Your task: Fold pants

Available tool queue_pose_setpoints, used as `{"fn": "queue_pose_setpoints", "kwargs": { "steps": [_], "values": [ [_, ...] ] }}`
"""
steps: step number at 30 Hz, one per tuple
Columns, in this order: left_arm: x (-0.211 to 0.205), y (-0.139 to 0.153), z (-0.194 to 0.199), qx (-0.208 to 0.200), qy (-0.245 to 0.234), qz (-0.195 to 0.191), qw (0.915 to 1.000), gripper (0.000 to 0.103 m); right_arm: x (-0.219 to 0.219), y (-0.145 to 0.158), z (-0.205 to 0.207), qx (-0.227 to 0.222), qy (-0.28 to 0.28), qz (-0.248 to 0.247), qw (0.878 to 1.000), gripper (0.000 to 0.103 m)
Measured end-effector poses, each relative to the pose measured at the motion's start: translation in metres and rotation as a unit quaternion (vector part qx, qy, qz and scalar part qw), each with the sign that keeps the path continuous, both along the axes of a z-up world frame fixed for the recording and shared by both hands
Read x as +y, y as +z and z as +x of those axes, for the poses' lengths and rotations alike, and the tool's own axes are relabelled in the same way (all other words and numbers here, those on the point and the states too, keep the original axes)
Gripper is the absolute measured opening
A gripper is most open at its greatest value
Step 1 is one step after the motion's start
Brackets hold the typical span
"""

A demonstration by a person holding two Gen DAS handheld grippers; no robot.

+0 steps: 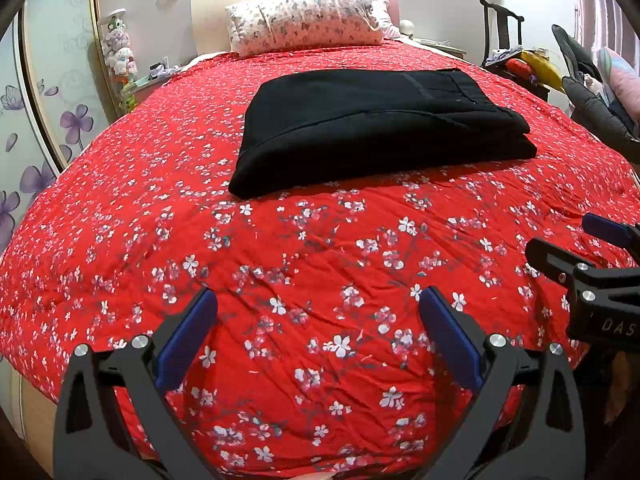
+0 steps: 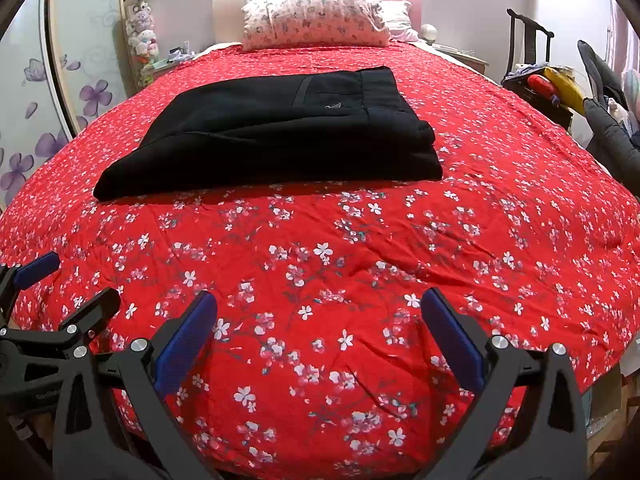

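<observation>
Fingers of left gripper [image 1: 318, 312] and right gripper [image 2: 319, 312] spread wide, holding nothing, low over the red quilt [image 1: 320, 264] near the foot. Pants [image 1: 380, 128] lie well ahead toward the pillow [image 1: 304, 20], already a compact stack, long axis crosswise. Neither gripper clearly nearer; fold looks finished.

Bright, even indoor light; sharp focus; strong fisheye bending at edges.
</observation>
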State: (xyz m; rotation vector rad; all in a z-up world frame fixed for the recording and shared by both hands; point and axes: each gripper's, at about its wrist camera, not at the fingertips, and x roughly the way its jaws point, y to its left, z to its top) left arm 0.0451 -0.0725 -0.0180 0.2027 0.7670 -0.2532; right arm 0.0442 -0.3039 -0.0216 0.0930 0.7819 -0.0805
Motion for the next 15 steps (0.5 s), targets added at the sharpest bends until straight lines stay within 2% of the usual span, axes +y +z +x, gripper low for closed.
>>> {"fn": "queue_pose_setpoints", "kwargs": {
  "steps": [15],
  "values": [
    [0.0017, -0.0002, -0.0012, -0.001, 0.0, 0.002, 1.0, 0.101, -0.0034, -0.0002, 0.0001, 0.0, 0.001, 0.0, 1.0, 0.102]
  ]
}}
